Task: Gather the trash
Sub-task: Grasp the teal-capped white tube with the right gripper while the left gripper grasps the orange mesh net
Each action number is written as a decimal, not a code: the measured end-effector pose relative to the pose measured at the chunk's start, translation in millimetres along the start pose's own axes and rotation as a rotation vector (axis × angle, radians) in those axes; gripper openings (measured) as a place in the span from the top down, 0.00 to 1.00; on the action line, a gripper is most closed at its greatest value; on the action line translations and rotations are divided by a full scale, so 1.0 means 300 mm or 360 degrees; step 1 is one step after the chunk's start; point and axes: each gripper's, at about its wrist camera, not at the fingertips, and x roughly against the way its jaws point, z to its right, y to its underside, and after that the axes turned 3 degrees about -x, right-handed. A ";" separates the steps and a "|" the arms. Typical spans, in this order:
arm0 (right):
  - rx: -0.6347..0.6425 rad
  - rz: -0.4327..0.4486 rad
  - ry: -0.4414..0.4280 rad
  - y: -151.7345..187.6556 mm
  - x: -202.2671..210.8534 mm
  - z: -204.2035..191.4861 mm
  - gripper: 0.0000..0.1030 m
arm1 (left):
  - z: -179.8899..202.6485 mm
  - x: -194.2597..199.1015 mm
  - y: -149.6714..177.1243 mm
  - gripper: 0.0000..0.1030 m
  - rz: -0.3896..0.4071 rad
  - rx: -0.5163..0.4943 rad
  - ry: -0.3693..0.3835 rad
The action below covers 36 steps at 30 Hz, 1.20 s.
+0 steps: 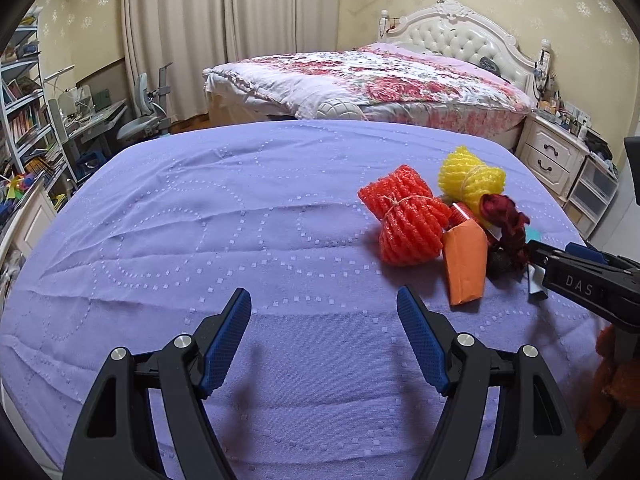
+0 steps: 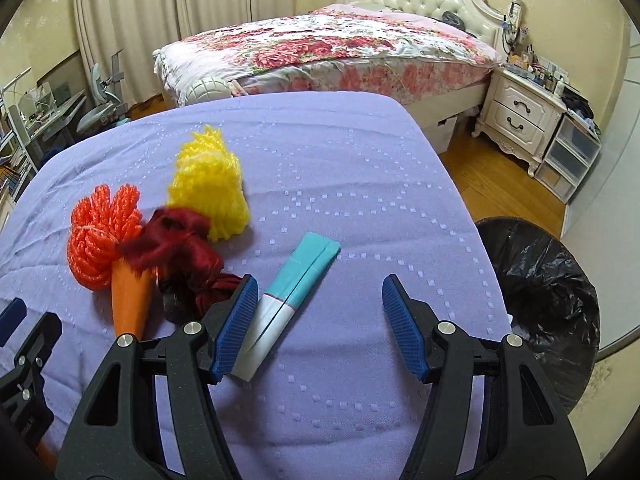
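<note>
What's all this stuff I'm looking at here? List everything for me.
foam fruit net: one, orange-red, on the purple cover, left of the pile
foam fruit net: one, yellow, behind the pile
paper packet: one, orange, leaning on the orange-red net
tangled fibre clump: one, dark red, mid-pile
tube: one, teal and white, lying flat by the right gripper
purple cover: one, under everything
bin: one, black liner, right of the cover
bed: one, floral, behind
nightstand: one, white, beside the bed
left gripper: open, empty
right gripper: open, empty
</note>
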 end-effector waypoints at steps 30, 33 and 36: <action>0.0035 0.0007 -0.0040 0.034 0.016 0.060 0.80 | 0.053 -0.045 -0.057 0.29 0.0051 0.0005 0.0099; 0.0050 0.0009 -0.0034 0.025 0.006 0.054 0.80 | 0.065 -0.058 -0.070 0.29 0.0054 0.0005 0.0113; 0.0059 0.0008 -0.0034 0.013 -0.002 0.052 0.80 | 0.081 -0.072 -0.085 0.29 0.0049 -0.0007 0.0109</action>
